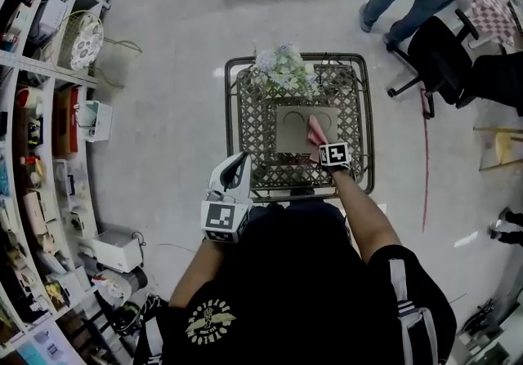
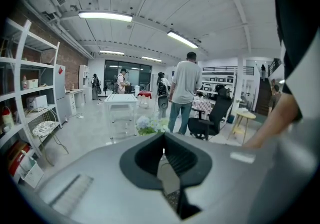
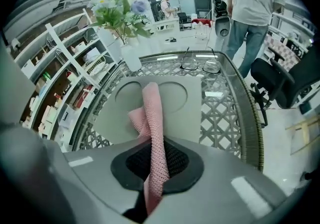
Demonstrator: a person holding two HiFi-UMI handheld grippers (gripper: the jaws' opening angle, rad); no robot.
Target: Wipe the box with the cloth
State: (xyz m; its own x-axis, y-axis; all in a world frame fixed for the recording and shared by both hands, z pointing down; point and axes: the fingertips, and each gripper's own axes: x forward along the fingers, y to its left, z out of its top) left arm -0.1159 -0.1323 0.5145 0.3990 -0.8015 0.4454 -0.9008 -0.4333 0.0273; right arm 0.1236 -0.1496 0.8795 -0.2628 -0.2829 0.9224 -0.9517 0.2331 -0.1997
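The right gripper (image 1: 319,141) is clenching a pink knitted cloth (image 1: 314,134) on the flat beige cardboard box (image 1: 290,131) at frame centre on the glass-topped lattice worktop (image 1: 353,110), while the left gripper (image 1: 239,163), closed on nothing, is hovering lower left

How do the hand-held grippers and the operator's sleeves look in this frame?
The left hand-held gripper and right hand-held gripper: pale grey shells, black ribbed pads, a cube of black-and-white square markers each. No cables visible. Black short-sleeved top, white stripes on the right sleeve.
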